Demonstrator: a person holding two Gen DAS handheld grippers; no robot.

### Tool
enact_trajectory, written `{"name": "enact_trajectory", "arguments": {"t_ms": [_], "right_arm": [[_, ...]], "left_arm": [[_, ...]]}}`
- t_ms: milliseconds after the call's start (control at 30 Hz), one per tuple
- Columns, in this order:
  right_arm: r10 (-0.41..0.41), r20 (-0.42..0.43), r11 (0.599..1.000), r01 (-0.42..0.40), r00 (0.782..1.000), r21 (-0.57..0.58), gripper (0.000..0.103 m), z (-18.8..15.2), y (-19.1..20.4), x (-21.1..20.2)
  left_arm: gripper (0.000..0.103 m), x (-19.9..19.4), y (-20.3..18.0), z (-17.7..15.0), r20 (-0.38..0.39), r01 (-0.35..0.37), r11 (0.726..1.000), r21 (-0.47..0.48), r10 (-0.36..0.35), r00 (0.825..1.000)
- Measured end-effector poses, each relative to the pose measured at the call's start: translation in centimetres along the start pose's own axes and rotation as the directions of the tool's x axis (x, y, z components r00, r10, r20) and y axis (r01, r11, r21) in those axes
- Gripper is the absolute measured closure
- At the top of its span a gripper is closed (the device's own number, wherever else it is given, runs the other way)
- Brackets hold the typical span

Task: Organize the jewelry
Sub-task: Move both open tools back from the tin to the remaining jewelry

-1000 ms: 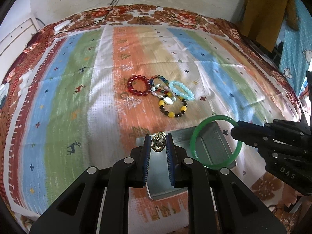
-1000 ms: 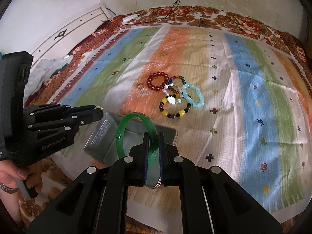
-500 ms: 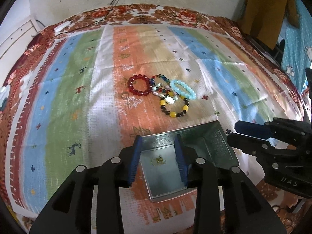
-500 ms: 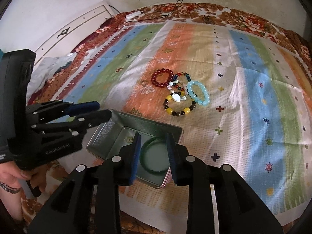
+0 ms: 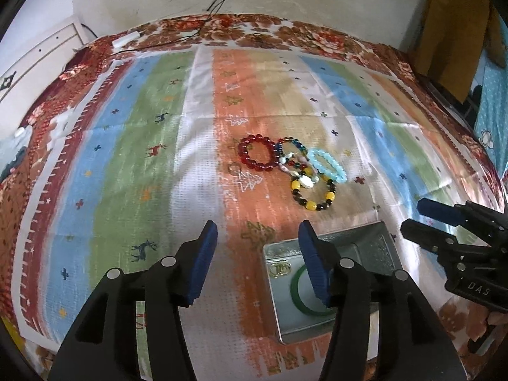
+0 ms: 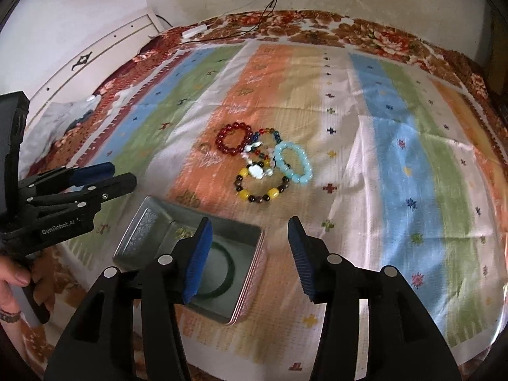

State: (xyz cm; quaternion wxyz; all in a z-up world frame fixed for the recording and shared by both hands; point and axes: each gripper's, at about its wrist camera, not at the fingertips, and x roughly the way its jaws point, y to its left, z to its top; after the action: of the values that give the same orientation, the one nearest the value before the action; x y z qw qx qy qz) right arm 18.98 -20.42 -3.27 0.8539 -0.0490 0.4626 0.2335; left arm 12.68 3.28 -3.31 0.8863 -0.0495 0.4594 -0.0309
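1. our left gripper (image 5: 257, 254) hovers low in the left wrist frame with its jaws opening and nothing between them; only striped cloth (image 5: 127, 158) shows in the gap.
2. our right gripper (image 6: 249, 254) sits low in the right wrist frame, jaws also opening, also empty.
3. the metal tin (image 5: 279, 317) lies at the lower right of the left wrist frame, partly behind the left gripper's right finger. inside it rest the green bangle (image 5: 297, 289) and a small gold ring piece (image 5: 281, 266).
4. the loose cluster waits at the centre of both frames, above the tin: a red bead bracelet (image 5: 257, 156), a pale blue bead bracelet (image 5: 327, 165), a yellow and dark bead bracelet (image 5: 312, 194) and a multicolour strand (image 5: 292, 155) tangled between them. a small ring (image 5: 234, 168) lies just beside the red one, to its lower left.
5. we judge the next step to be a reach up the frame to that cluster. it lies ahead of both grippers, well apart from the fingertips.
6. in the left wrist view the red bracelet and the small ring sit almost straight above the jaw gap, so the left hand looks better lined up for them.
7. in the right wrist view the pale blue bracelet (image 6: 293, 165) lies nearly straight above the right gap, so that hand suits it.
8. the bracelets are rings lying flat with no long axis; overlap at the middle could drag neighbours along.
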Motion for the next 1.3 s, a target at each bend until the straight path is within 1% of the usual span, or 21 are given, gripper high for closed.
{"name": "enact_trajectory", "arguments": {"t_ms": [133,200,267,433,567,667,867,1000,1300], "right_arm": [[0.005,0.005,1.0,-0.005,1.0,0.009,0.052,0.5,-0.4,0.3],[0.005,0.007,1.0,-0.006,1.0,0.013,0.052,0.8,-0.7,0.5],[0.008,0.008,1.0,-0.008,1.0,0.024,0.052,1.2,-1.0,0.8],[0.019,0.002,0.999,-0.019,1.0,0.05,0.052,2.0,-1.8,1.5],[0.048,-0.01,0.996,-0.047,0.999,0.073,0.052,2.6,-2.3,2.2],[0.029,-0.012,0.997,-0.029,1.0,0.067,0.052,3.1,-2.6,2.7],[0.035,-0.034,0.997,-0.033,0.999,0.076,0.052,3.9,-3.0,4.2],[0.029,-0.042,0.997,-0.026,0.999,0.069,0.052,4.5,-2.8,4.9],[0.019,-0.072,0.999,-0.015,0.997,0.05,0.052,5.3,-2.8,6.7]], "left_arm": [[0.047,0.3,0.3,0.4,0.0,-0.007,1.0,-0.003,0.007,1.0],[0.047,0.1,0.5,0.6,0.023,-0.029,0.999,-0.014,0.03,0.999],[0.047,0.1,0.7,0.8,0.029,-0.041,0.999,-0.023,0.041,0.999],[0.047,1.0,0.7,1.2,0.007,-0.039,0.999,-0.024,0.039,0.999],[0.047,1.6,0.6,1.6,0.0,-0.047,0.999,-0.014,0.047,0.999],[0.047,2.3,0.3,2.2,-0.006,-0.058,0.998,0.002,0.058,0.998],[0.047,3.5,0.4,3.3,-0.018,-0.081,0.996,0.023,0.081,0.997],[0.047,4.5,0.9,4.1,-0.034,-0.09,0.996,0.021,0.091,0.995],[0.047,6.1,1.5,5.2,-0.061,-0.081,0.996,0.024,0.082,0.995]]}}
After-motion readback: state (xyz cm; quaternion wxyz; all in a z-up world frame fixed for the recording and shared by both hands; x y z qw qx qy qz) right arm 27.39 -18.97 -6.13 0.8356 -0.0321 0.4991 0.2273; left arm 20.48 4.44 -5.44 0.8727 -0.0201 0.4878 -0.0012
